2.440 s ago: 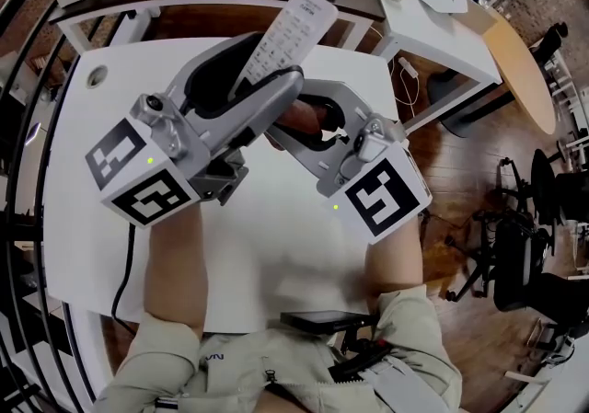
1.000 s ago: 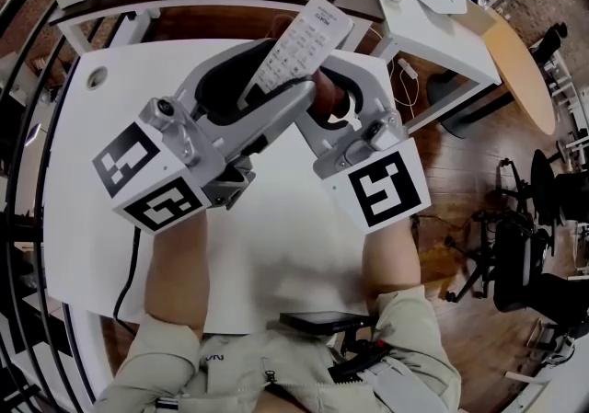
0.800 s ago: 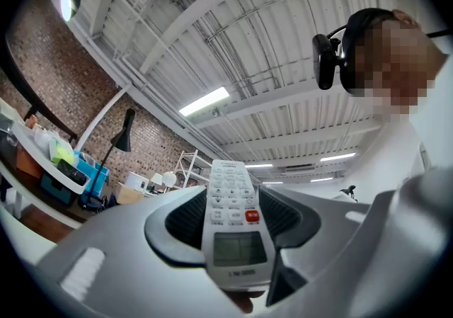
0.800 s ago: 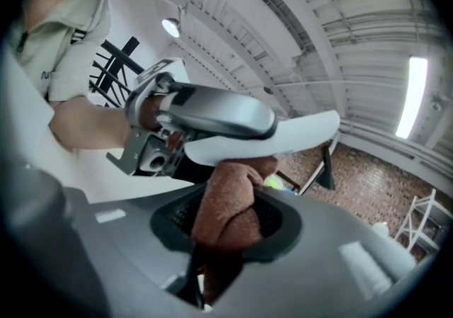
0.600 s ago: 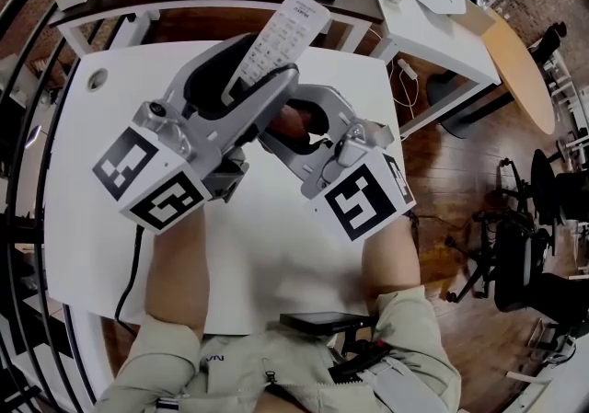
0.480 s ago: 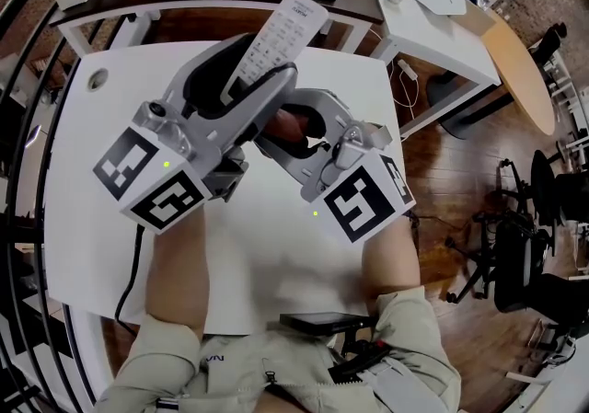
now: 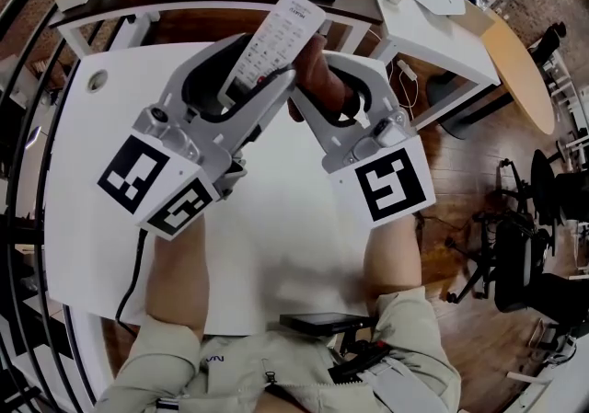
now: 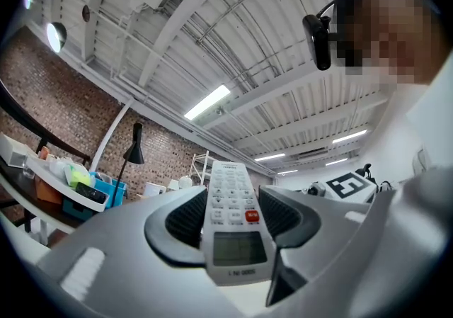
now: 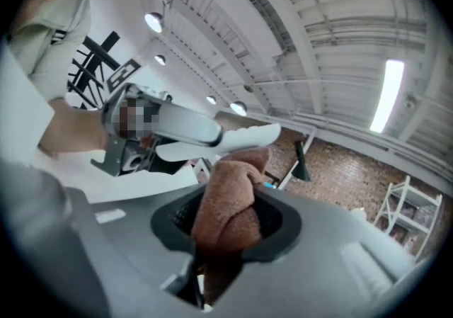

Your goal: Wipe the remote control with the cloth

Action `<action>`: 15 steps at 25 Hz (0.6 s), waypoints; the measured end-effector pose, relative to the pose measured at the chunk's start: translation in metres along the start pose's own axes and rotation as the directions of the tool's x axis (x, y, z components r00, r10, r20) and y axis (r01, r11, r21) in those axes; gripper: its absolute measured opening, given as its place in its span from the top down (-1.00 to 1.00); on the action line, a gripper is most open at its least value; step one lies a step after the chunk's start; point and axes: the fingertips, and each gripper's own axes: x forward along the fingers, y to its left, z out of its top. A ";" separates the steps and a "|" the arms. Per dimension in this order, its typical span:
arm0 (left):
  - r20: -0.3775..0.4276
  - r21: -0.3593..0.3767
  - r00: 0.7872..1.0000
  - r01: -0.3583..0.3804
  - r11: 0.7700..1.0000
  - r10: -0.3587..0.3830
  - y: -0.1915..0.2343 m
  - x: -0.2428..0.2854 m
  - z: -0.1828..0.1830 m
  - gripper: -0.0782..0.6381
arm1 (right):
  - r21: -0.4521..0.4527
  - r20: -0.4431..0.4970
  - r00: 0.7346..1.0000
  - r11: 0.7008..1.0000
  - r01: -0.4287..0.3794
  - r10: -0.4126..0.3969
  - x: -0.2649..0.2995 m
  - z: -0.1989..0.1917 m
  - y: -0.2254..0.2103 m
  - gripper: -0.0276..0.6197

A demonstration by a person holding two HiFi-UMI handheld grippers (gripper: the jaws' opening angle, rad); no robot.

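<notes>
Since half a second ago, right gripper (image 7: 311, 80) has travelled up the head view from beside the left gripper's lower jaw to a place alongside the upper half of the remote, its marker cube now further right; left gripper (image 7: 258, 57) has rolled a little and still keeps its grip. Item one: white remote control (image 7: 276, 34), raised off the white table (image 7: 276, 246), tilted with its far end toward the top of the head view; keypad, orange button and small grey display (image 8: 239, 249) face the left gripper view. Item two: left gripper (image 8: 232, 203), jaws standing about half apart and pressed on the two long edges of the remote control (image 8: 230, 189) near its display end. Item three: brown terry cloth (image 7: 322, 89), bunched into a thick fold. Item four: right gripper (image 9: 226, 221), jaws only narrowly apart, pinched on the cloth (image 9: 226, 203), which sticks up past the pads; its top appears to touch the remote control (image 9: 248, 136) just beyond the left gripper (image 9: 163, 129). Surroundings: black cable (image 7: 124, 282) trailing over the near left edge of the table; dark flat device (image 7: 327, 321) at the near edge by the person's torso; black floor lamp (image 8: 134, 154) against a brick wall; blue bin (image 8: 106, 192) on a side desk.
</notes>
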 end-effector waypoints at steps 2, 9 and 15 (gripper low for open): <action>-0.005 0.015 1.000 -0.004 1.000 0.004 0.000 0.001 -0.001 0.10 | 0.080 0.034 0.994 0.992 0.099 -0.102 -0.006 0.003 -0.022 0.56; -0.031 0.080 0.999 -0.008 0.997 0.010 -0.005 0.005 -0.004 0.10 | 0.134 0.090 0.967 0.965 0.227 -0.240 -0.022 0.013 -0.050 0.56; -0.032 0.090 0.999 0.000 0.996 0.003 0.005 0.001 -0.004 0.10 | 0.123 0.093 0.971 0.971 0.207 -0.219 -0.006 0.015 -0.041 0.56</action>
